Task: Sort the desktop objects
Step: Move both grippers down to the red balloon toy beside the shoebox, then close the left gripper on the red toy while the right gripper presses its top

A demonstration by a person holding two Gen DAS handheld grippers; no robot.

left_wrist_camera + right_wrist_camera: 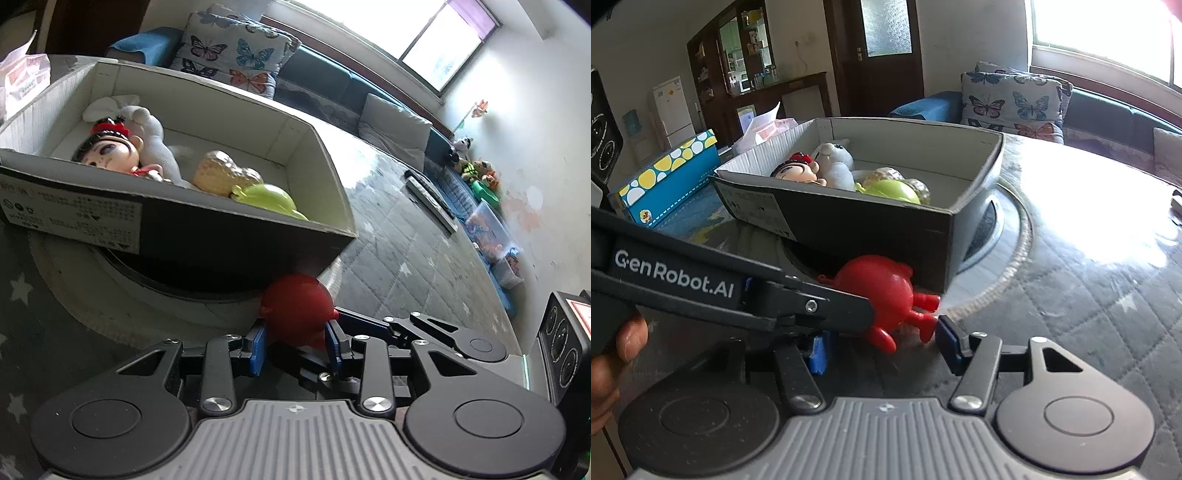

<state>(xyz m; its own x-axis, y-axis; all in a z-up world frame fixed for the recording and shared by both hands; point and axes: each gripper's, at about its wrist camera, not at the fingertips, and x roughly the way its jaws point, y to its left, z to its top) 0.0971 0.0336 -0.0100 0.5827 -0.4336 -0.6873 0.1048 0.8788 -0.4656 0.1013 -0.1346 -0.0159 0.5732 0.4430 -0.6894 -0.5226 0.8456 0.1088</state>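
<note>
The left claw (295,341) is gripping the red toy (297,308), its two blue pads (258,345) pressing against the toy's sides. The toy is sitting low, just beside the near corner of the box (221,236), close to the dark front wall. From the right wrist view the same red toy (882,291) is lying by the box (871,229) with its small limbs sticking out toward the camera, and the left claw (849,317) is reaching in from the left across it. A hand (609,354) is showing at the left edge of that view.

The right claw (882,350) is standing spread apart, holding nothing, with its blue pads (947,338) lying on either side of the toy's limbs; whether they are touching the toy cannot be told.

Inside the box a doll (110,149) with a red headpiece is lying next to a white plush (151,140), with a beige toy (218,171) and a green toy (269,201) nearer the right end. The box is resting on the table (406,258), which is wearing a quilted grey cover with stars. A blue box (672,173) with yellow and white spots is standing just left of the box.
</note>
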